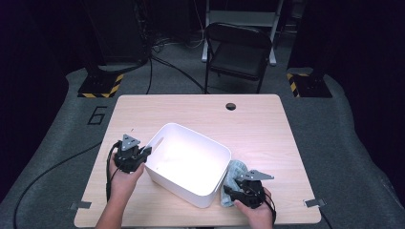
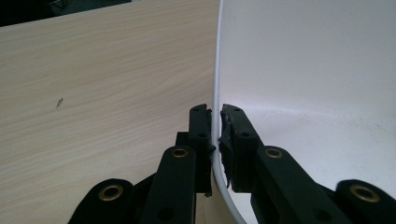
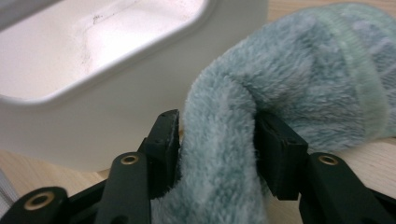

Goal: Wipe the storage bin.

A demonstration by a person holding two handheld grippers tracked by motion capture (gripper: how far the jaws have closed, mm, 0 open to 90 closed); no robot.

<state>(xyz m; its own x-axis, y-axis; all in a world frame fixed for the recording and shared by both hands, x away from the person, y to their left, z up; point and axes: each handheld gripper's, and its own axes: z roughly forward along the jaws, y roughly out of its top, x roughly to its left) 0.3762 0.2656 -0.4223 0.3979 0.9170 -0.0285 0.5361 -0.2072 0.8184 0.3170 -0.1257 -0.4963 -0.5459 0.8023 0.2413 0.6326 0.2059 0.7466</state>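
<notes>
On the pale wood table [image 1: 267, 119], a white plastic bin [image 1: 187, 163] sits turned at an angle, nearer the front edge than the back, and its inside looks bare. The left gripper [image 1: 145, 151] is clamped on the bin's rim at its left end; in the left gripper view the thin white wall [image 2: 215, 93] stands between the two black jaws, one outside over the wood and one inside the bin. The right gripper [image 1: 228, 192] is near the table's front edge, just right of the bin's near corner, with a fluffy pale blue-green sock [image 1: 233, 179] lying on the table there, against the bin's right wall. In the right gripper view the sock [image 3: 299, 93] bulges up between the jaws, which stand partly apart with the fabric filling the gap and touching both pads; its cuff shows a lighter green band. The only writing that can be read is a large "6" [image 1: 97, 115] marked on the grey floor [image 1: 57, 133] left of the table's far left corner.
</notes>
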